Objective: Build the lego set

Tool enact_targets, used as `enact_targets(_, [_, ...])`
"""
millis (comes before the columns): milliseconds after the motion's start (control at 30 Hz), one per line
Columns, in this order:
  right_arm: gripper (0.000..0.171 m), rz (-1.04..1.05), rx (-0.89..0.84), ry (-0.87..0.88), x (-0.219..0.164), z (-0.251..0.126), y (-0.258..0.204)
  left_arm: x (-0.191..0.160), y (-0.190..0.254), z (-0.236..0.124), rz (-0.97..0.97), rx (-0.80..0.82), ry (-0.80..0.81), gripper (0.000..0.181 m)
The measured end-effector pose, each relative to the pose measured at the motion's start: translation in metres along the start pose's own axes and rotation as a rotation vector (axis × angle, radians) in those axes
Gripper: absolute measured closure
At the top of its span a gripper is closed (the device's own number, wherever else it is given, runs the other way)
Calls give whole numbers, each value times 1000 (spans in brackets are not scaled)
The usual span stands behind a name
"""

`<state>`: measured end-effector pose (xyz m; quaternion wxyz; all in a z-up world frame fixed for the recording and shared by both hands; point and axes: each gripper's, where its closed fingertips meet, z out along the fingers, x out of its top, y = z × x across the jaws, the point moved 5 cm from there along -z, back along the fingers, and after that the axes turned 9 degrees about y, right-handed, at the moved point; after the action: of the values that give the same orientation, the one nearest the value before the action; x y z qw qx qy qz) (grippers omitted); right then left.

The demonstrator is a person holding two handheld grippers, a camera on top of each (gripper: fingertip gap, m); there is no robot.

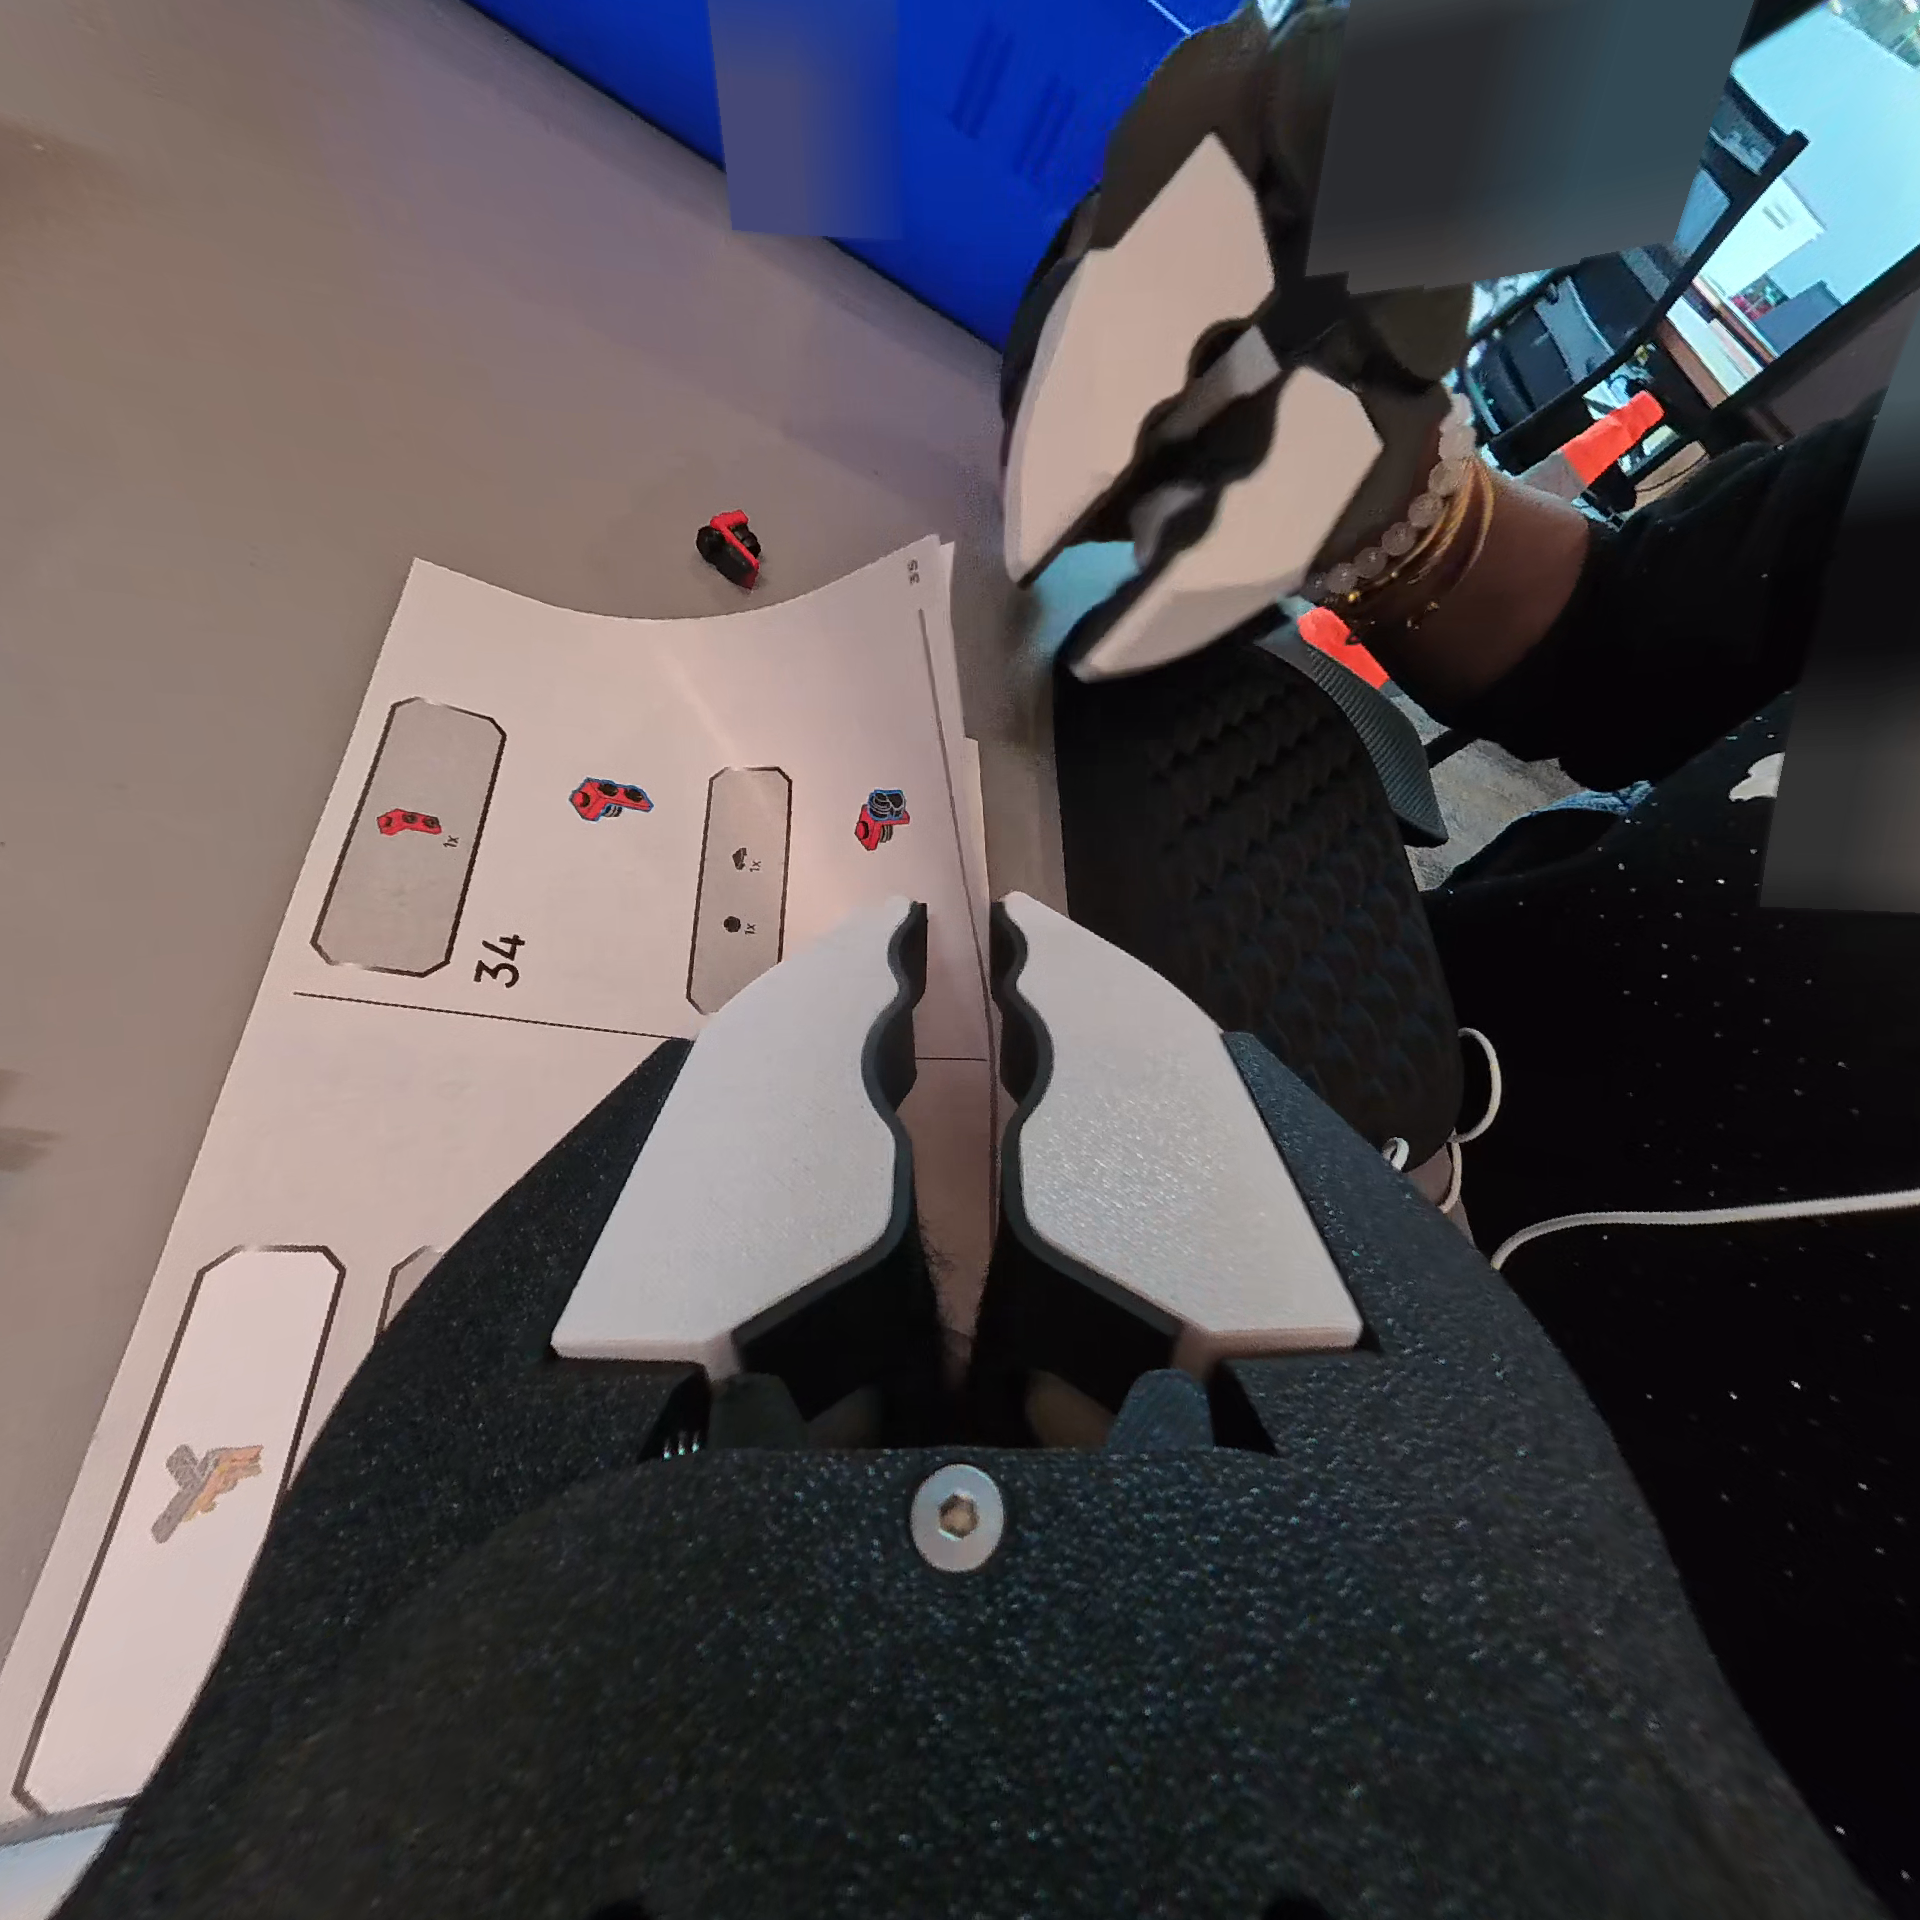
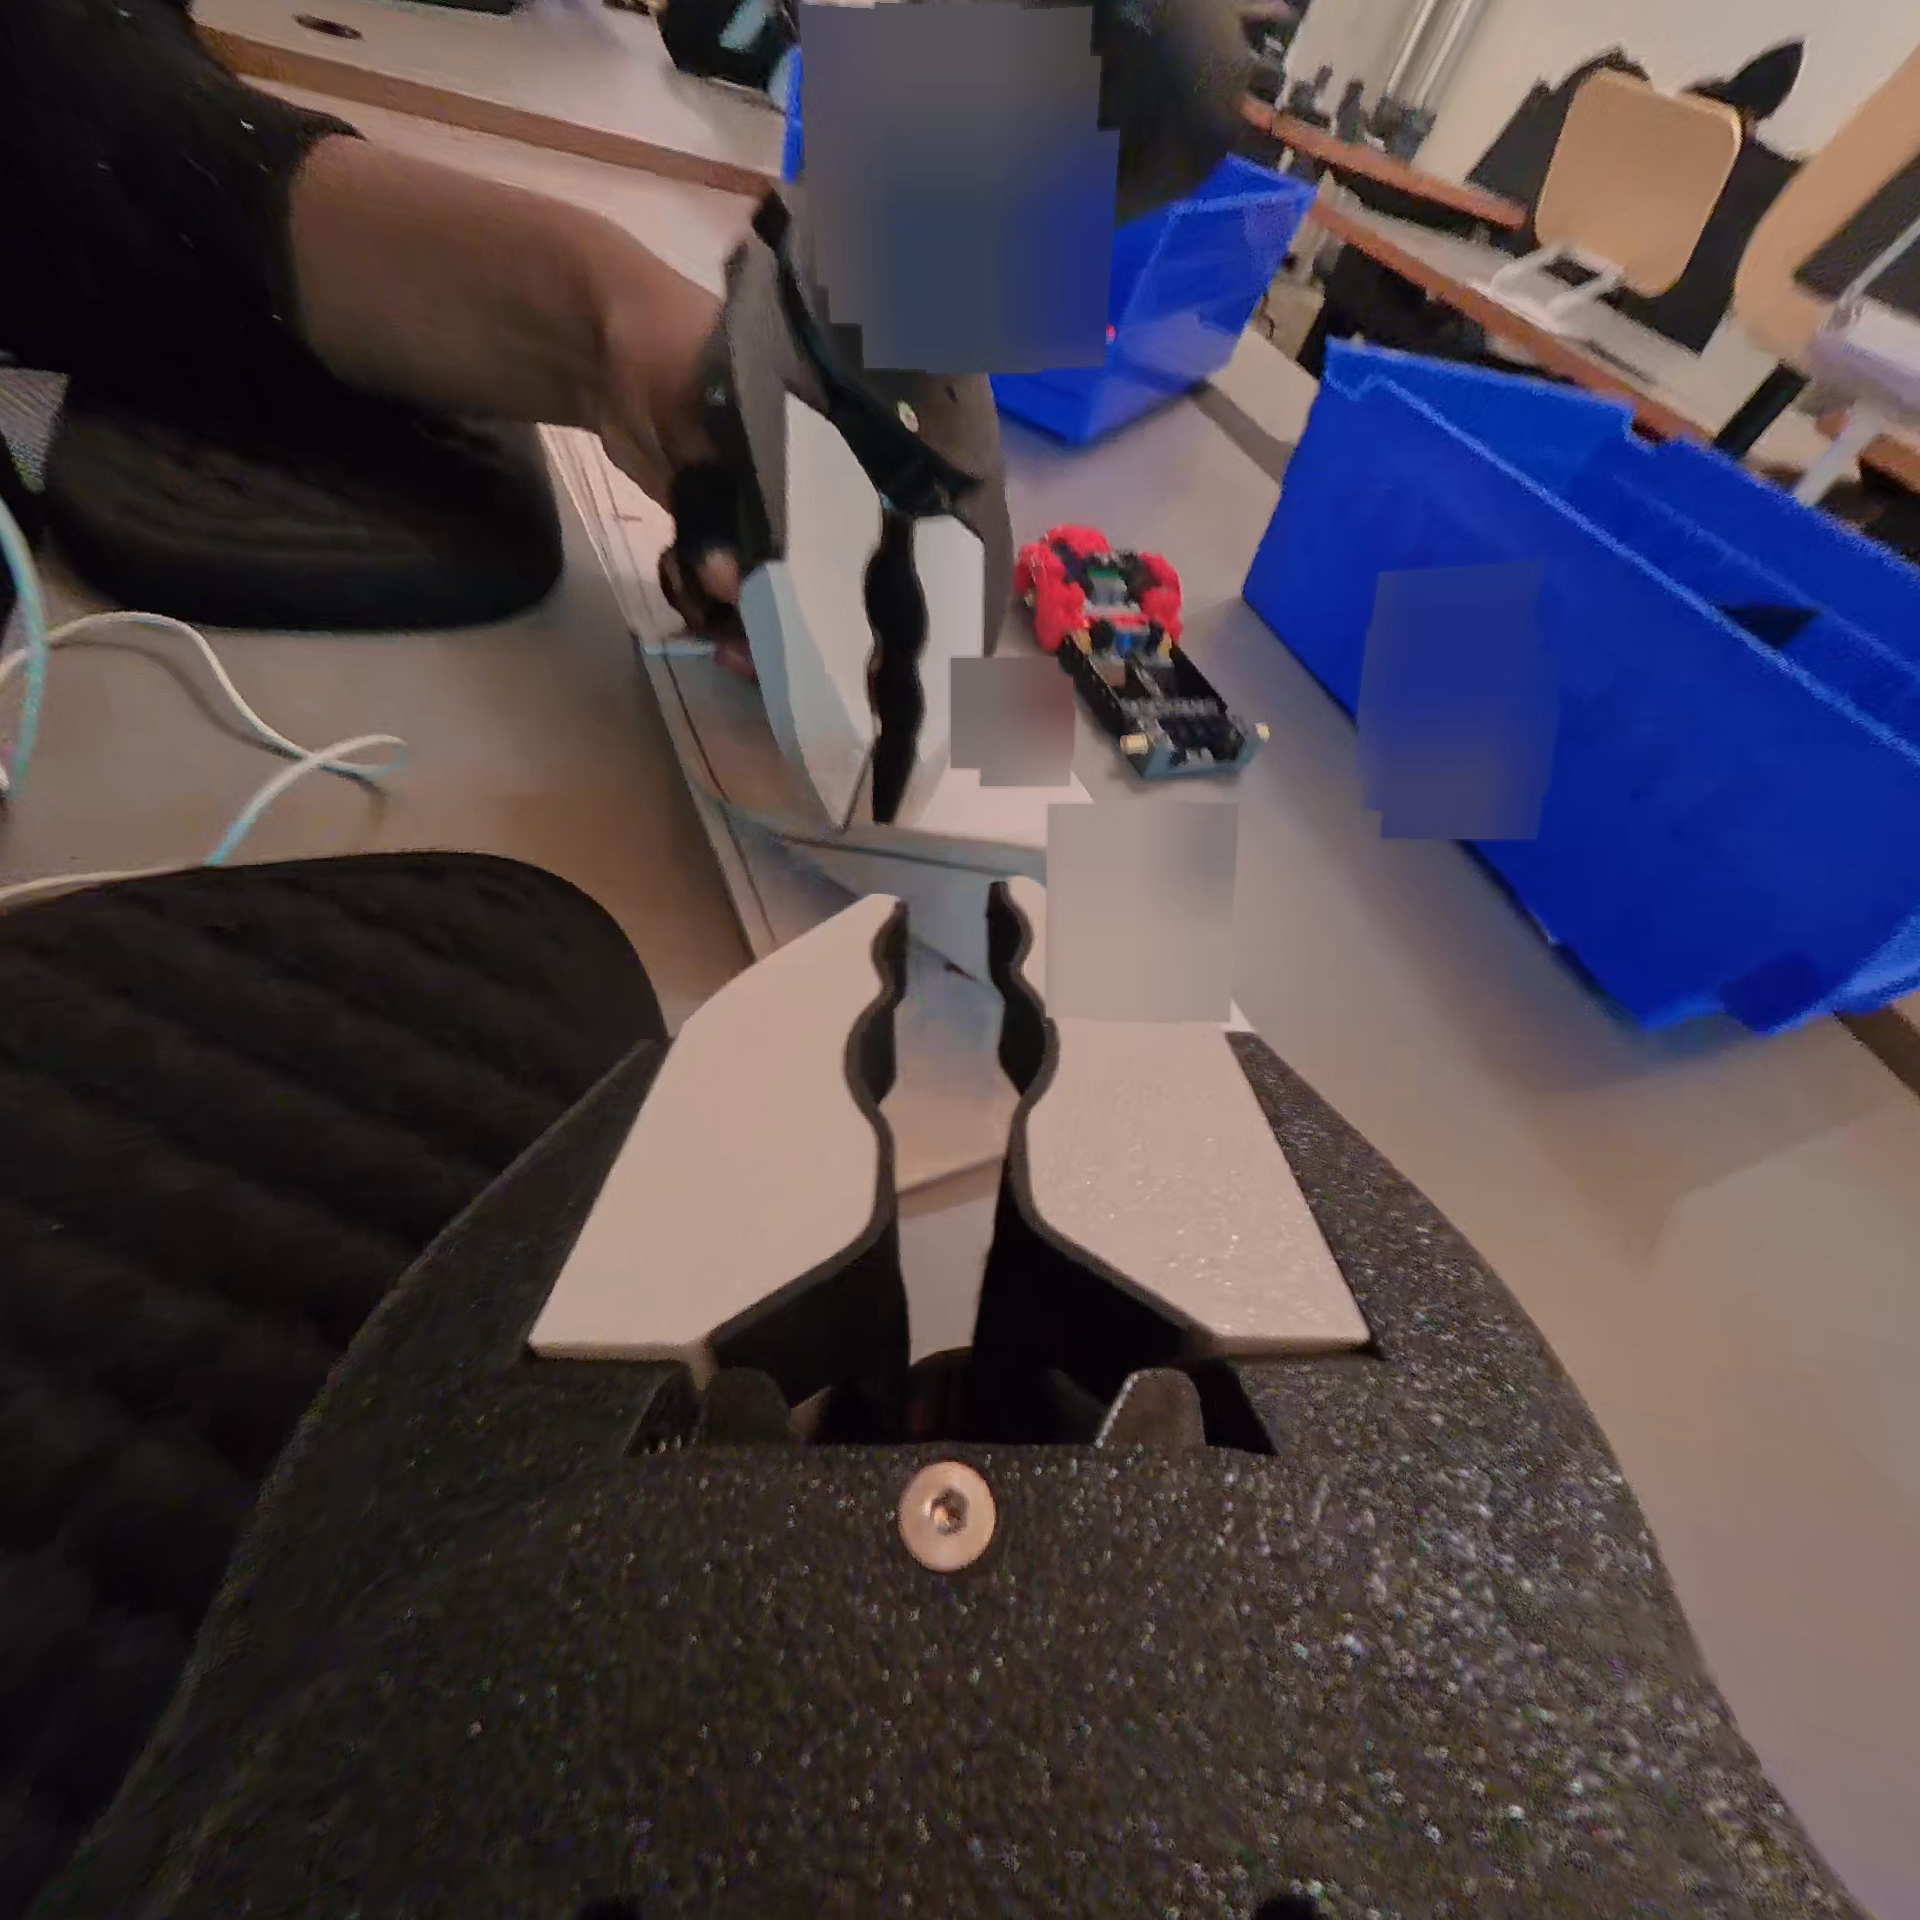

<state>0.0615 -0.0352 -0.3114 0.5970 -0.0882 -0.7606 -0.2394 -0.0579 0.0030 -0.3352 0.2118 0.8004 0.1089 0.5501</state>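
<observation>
The open instruction booklet [image 1: 623, 717] lies on the grey table. My left gripper [image 1: 954, 920] hovers over its right edge, jaws a narrow gap apart with nothing in them. It also shows in the right wrist view [image 2: 871, 805], tips down on the booklet [image 2: 717, 769]. My right gripper [image 2: 943, 904] is narrowly open at the booklet's near corner, and a lifted page edge shows through the gap. It shows in the left wrist view [image 1: 1051, 621] too. A small red and black lego piece [image 1: 729, 548] lies beyond the booklet. The partly built red and black lego car [image 2: 1127, 644] stands past it.
A large blue bin [image 2: 1610, 675] stands right of the car, with another blue bin [image 2: 1174, 301] behind it. One blue bin shows in the left wrist view [image 1: 914, 145]. A black mesh chair seat [image 2: 260, 1091] and a white cable [image 2: 260, 727] lie off the table's near edge. Across from one pair of fingers to the other is roughly 5 cm.
</observation>
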Motion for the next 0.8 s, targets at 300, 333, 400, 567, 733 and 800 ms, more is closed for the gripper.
enact_targets(300, [135, -302, 6, -104, 3, 20, -4, -6, 1, 6, 26, 12, -77, 167])
enact_targets(333, [135, -340, 32, -125, 5, 20, -5, -7, 1, 7, 32, 18, -93, 167])
enact_targets(400, [135, -452, 90, -188, 8, 21, -6, -9, 1, 9, 42, 25, -121, 166])
enact_targets(567, [139, -560, 260, -396, 8, 30, -6, -11, 1, 10, 43, 23, -138, 166])
enact_targets(733, [145, -585, 375, -475, 11, 41, -7, -12, 2, 11, 46, 18, -155, 165])
enact_targets(800, [159, -558, 425, -577, 3, 40, -7, -11, 2, 11, 41, 15, -149, 165])
